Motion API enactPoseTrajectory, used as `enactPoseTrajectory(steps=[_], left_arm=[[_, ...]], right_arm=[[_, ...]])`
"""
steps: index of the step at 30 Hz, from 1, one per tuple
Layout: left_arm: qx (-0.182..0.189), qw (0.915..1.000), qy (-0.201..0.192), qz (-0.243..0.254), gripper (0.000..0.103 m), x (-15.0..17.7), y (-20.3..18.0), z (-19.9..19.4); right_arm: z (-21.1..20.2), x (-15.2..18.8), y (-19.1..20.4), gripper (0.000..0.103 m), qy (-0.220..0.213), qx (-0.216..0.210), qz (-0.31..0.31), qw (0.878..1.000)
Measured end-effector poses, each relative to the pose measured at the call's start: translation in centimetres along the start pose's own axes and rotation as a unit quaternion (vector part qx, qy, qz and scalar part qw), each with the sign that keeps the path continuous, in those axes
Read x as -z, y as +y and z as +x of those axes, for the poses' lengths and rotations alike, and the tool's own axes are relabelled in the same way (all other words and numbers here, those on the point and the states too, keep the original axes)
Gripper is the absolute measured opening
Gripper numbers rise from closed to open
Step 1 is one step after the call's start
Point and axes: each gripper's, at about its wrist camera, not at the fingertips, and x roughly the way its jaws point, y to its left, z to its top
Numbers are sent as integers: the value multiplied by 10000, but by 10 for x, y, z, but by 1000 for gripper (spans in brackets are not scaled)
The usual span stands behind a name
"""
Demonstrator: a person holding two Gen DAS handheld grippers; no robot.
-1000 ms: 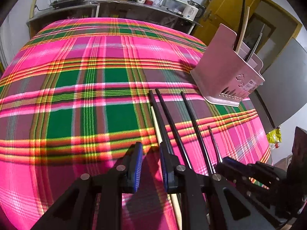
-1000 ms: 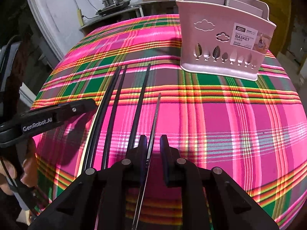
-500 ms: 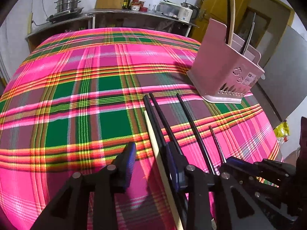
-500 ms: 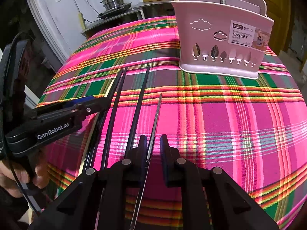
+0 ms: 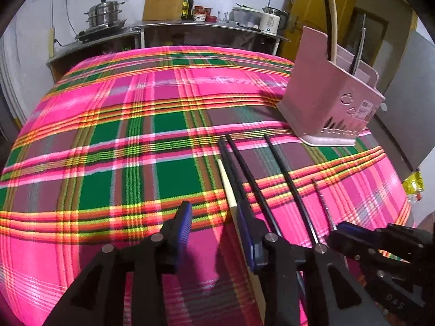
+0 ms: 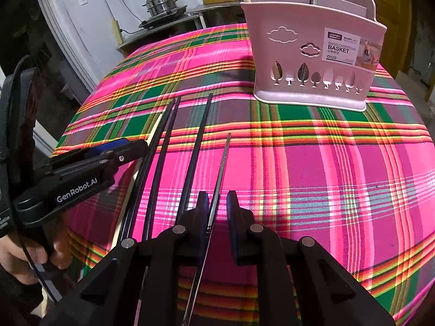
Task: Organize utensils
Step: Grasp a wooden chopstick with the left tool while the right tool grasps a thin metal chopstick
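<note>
L gripper (image 5: 212, 233) wide open, low centre of its view, astride the wood stick (image 5: 227, 187); stick's long axis runs away toward the frame top, so jaws just need to close. R gripper (image 6: 217, 212) narrow but not shut; steel stick (image 6: 221, 168) lies betw. its pads, against the left one, pointing up-frame at the basket (image 6: 312, 54), upper right. Count, L to R on the cloth (image 6: 326, 176): 1 wood, 3 black sticks (image 6: 194, 146), 1 steel. Basket holds approx. 3 more; exact no. unclear.
</note>
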Motion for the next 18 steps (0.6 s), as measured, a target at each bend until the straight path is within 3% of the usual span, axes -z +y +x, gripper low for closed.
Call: enactPoseTrajectory(steps=[5, 9, 11, 13, 15, 18], left_arm=[[-83, 9999, -64, 40, 38, -5, -2, 5], [-472, 9977, -142, 474, 39, -7, -16, 14], [-407, 9982, -101, 429, 38, -12, -14, 16], [-333, 9984, -37, 446, 34, -14, -10, 17], [-245, 9989, 3, 391, 18, -15, -1, 14], [106, 9999, 102, -21, 8, -16, 24, 11]], right_arm=[[0, 0, 0, 13, 0, 4, 1, 10000], [-1, 0, 0, 13, 2, 29, -13, 10000], [-1, 0, 0, 13, 3, 40, -10, 10000], [-1, -2, 0, 13, 13, 37, 13, 10000], [0, -4, -1, 13, 23, 39, 34, 10000], [1, -9, -3, 13, 33, 59, 74, 9999]])
